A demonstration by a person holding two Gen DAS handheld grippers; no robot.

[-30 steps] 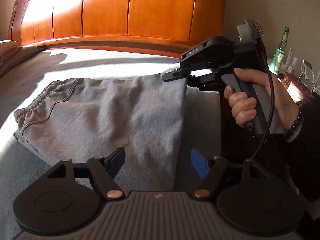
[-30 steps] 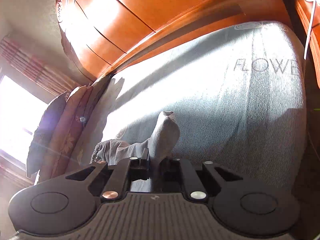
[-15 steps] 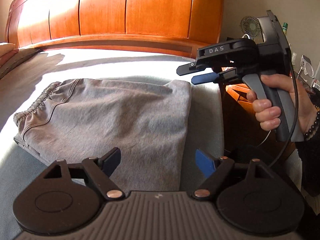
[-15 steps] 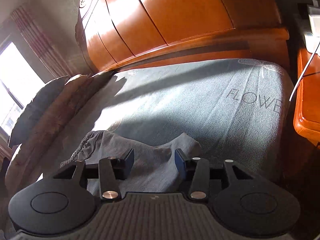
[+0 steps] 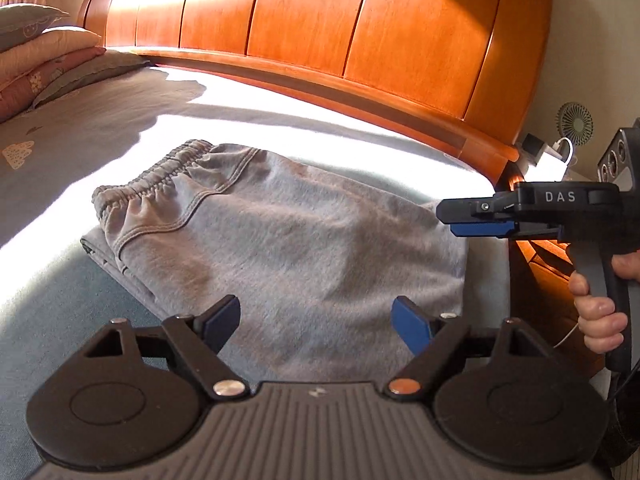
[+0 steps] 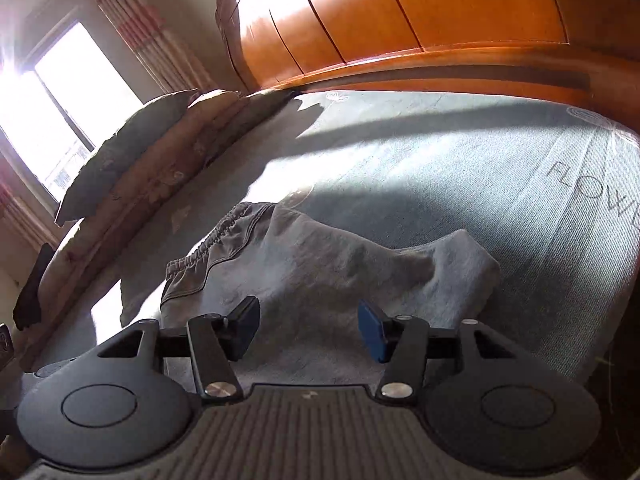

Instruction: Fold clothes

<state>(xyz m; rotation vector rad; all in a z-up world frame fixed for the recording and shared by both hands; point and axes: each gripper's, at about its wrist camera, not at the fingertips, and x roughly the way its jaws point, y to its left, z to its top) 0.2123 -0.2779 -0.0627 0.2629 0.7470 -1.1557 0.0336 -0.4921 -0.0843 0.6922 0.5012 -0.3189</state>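
A pair of grey shorts lies folded on the bed, elastic waistband to the far left. It also shows in the right wrist view, with one corner humped up at the right. My left gripper is open and empty, just above the near edge of the shorts. My right gripper is open and empty over the shorts. In the left wrist view the right gripper is seen side-on, held off the right edge of the shorts, clear of the cloth.
The grey-blue bed sheet spreads around the shorts. An orange wooden headboard runs along the far side. Pillows are stacked at the far left. A bedside table with a small fan stands at the right. A window is at the left.
The right gripper let go of the shorts' corner, opened, and drew back to the right. The corner now lies on the bed. The left gripper stayed open.
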